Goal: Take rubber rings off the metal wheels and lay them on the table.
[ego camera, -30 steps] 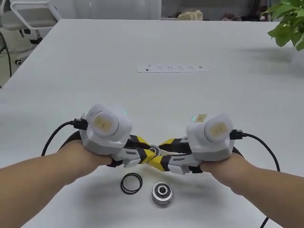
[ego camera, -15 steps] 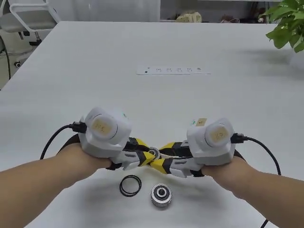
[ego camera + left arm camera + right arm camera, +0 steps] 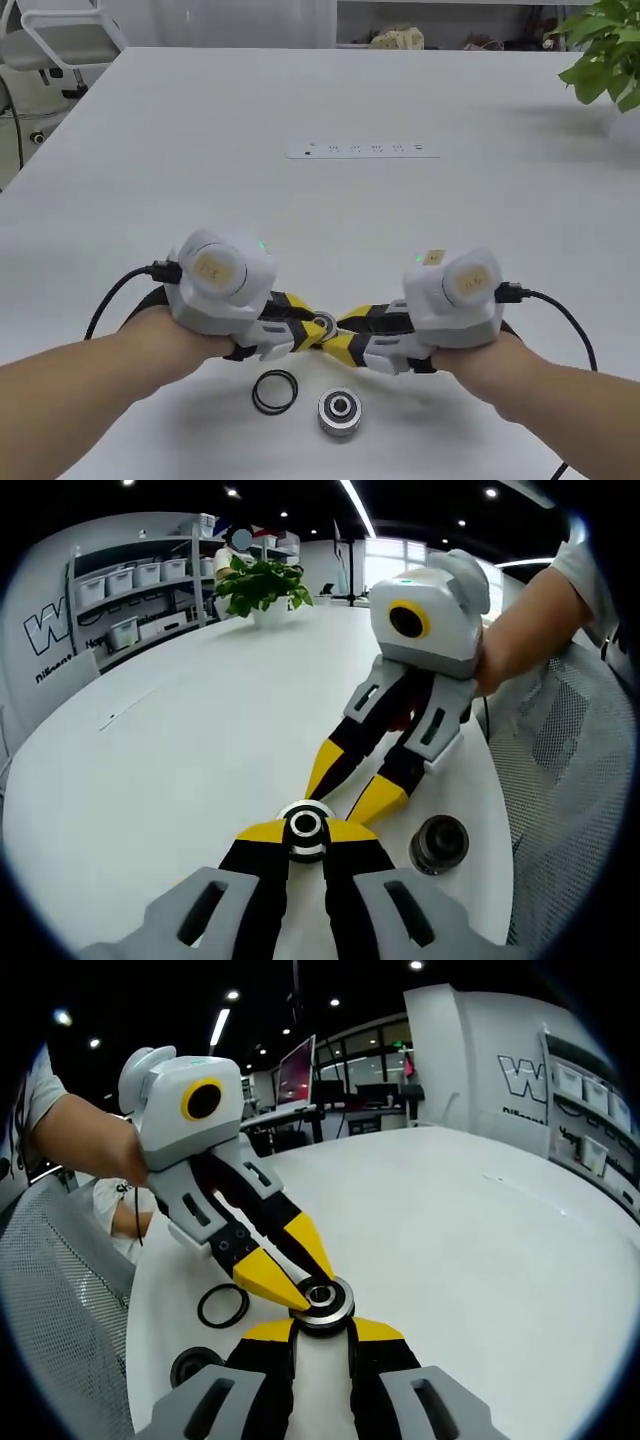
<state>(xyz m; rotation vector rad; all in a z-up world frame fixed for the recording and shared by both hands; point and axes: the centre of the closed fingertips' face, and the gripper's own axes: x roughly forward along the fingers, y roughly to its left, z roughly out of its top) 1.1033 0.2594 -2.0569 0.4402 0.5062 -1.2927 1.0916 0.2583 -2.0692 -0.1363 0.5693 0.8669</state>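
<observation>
Just above the tabletop (image 3: 400, 220), near its near edge, the left hand-held gripper (image 3: 303, 332) is clamped on a metal wheel (image 3: 326, 1300). The right hand-held gripper (image 3: 348, 785), jaws nearly together, meets the wheel's rim (whether it grips, I cannot tell). Closer to that edge lie a loose rubber ring (image 3: 275, 390) and a second wheel (image 3: 341, 411).

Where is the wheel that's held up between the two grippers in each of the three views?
Head view: held wheel, low centre, where the yellow jaws meet.
Left gripper view: low centre, between that view's own jaws.
Right gripper view: just below centre, at its own jaws' tips.
Shared landmark: the second wheel lying on the table, seen lower right in the left gripper view and lower left in the right gripper view.
</observation>
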